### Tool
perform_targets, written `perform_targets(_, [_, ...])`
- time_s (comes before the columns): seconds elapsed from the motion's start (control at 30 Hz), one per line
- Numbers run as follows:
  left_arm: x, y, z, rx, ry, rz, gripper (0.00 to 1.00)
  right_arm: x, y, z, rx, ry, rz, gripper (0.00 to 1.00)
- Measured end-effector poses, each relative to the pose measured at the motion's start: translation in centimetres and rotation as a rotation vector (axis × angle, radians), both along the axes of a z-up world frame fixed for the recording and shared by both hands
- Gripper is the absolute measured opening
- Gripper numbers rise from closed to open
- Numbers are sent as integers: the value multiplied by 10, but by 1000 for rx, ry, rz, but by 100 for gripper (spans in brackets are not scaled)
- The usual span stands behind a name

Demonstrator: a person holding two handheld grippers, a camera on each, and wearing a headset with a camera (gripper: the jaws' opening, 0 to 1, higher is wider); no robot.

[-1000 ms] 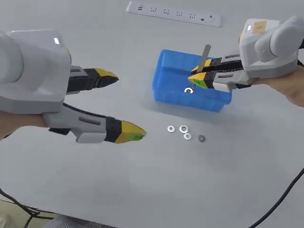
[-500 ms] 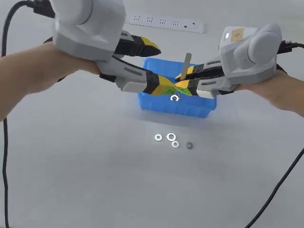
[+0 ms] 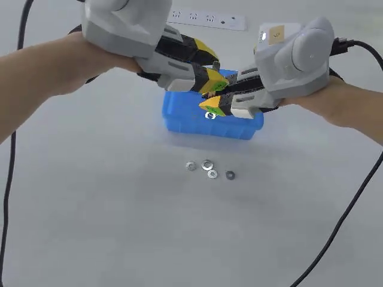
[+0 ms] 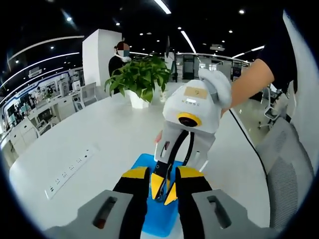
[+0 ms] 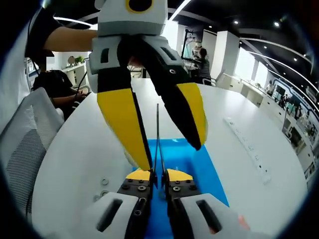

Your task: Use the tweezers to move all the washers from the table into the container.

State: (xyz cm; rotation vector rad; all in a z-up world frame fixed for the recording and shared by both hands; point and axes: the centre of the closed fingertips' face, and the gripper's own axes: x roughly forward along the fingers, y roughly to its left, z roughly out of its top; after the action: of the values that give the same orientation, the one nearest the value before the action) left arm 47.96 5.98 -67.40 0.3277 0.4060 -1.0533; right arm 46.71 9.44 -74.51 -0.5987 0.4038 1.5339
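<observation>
Right gripper [image 3: 216,107] is pressed together on the tweezers [image 5: 158,134], the thin blades running straight out from between its jaws. The left gripper [image 3: 215,75] meets it nose to nose, jaws spread, one either side of those blades: straddling them, not clearly squeezing. Just below the right gripper's tips there's one washer [image 3: 210,115], over the blue container [image 3: 179,122]. Whether it's pinched in the tweezers' tip or already lying in the box, the head view is too small to say. Both grippers hang above that container and cover much of its inside, so I can make out nothing else in it. Out from the grippers, toward the person, four washers [image 3: 207,164] lie in a loose cluster on the table [image 3: 90,209], apart from the container wall: three bright ones close together, a darker one just beside them. By my count that's one at the box and four left to fetch, so it's early going. On the far side of the grippers, past the container, a white power strip [image 3: 209,21] lies along the table.
</observation>
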Motion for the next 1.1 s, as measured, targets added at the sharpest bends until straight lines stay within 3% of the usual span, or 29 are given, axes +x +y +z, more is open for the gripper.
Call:
perform_targets(0.07, [-5,-1,-1,18,9,-37,14,0,1,0,2,1,1,10])
perform_targets(0.4, [-18,-4,5,37,8,-77,7,0,2,2,-1,-12,18,10])
perform_targets(0.5, [-20,-4,4,62,-9,-93,7,-1,2,2,-1,-15,23,10])
perform_targets(0.63, [-19,-4,8,110,-81,-105,6,0,3,5,16,-13,16,10])
perform_targets(0.77, [-22,-6,13,96,-84,-111,6,0,4,10,35,-9,7,11])
perform_targets(1.1, [-27,-5,22,110,-105,-121,5,-8,6,20,59,-7,14,12])
